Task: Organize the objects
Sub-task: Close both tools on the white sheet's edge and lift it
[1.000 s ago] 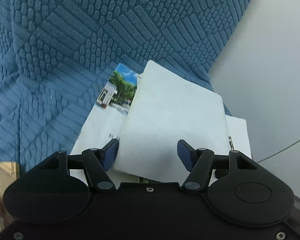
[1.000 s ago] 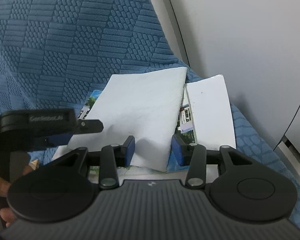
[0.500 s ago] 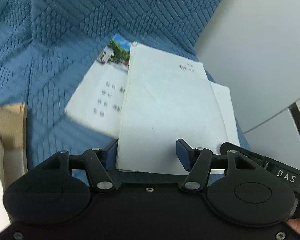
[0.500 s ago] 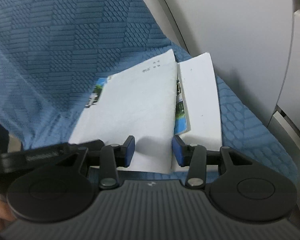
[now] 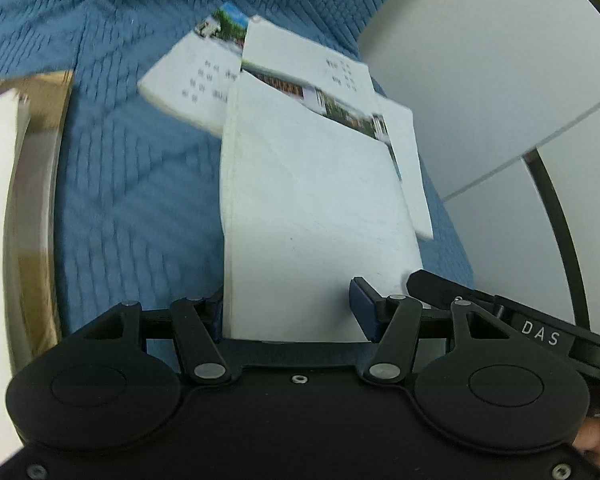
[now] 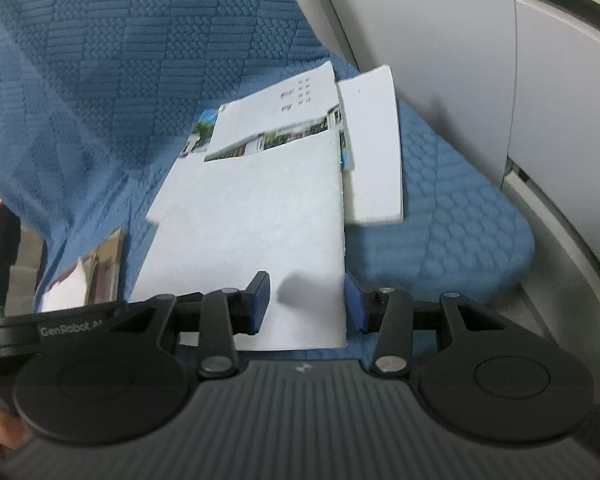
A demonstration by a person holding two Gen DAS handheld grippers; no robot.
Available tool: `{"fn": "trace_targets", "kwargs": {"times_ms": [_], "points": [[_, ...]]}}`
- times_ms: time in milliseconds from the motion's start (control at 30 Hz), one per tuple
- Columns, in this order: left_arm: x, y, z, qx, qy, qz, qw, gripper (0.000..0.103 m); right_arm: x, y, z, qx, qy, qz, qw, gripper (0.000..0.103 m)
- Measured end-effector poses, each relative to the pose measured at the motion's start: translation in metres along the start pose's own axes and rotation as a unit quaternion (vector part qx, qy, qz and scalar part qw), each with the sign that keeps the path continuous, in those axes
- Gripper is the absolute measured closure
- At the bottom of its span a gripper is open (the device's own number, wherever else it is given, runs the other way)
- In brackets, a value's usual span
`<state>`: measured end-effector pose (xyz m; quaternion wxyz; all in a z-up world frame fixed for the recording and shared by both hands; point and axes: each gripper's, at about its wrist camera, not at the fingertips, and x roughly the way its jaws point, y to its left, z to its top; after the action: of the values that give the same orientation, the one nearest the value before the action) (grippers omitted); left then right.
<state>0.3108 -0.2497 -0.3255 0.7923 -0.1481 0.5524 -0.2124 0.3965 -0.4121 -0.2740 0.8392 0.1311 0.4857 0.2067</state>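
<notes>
Both claws hold one white booklet by its near edge: the left claw (image 5: 286, 314) and the right claw (image 6: 306, 302), it seems. It hangs over more booklets (image 6: 370, 144) on the blue cushion (image 6: 140, 60). It is light and bendy, so two corners work best.

Two chunky black handheld grippers. Left gripper (image 5: 296, 312): smooth black body, round discs, silver pivot screws, dark blue fingers (image 5: 362, 308). Right gripper (image 6: 306, 304): ribbed grey housing, blue fingers (image 6: 260, 300), small logo. "DAS" and "GenRobot" lettering on side bars.
</notes>
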Motion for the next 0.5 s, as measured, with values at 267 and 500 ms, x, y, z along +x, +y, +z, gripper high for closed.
{"fn": "trace_targets", "kwargs": {"times_ms": [267,500], "points": [[-0.020,-0.001,-0.030,-0.006,0.011,-0.012,0.9998,0.048,-0.026,0.004,-0.020,-0.014,0.000,-0.007,1.000,0.059],[-0.035,0.000,-0.062,-0.020,0.029,-0.026,0.9990,0.050,-0.043,-0.008,-0.035,-0.014,-0.011,-0.026,0.999,0.059]]}}
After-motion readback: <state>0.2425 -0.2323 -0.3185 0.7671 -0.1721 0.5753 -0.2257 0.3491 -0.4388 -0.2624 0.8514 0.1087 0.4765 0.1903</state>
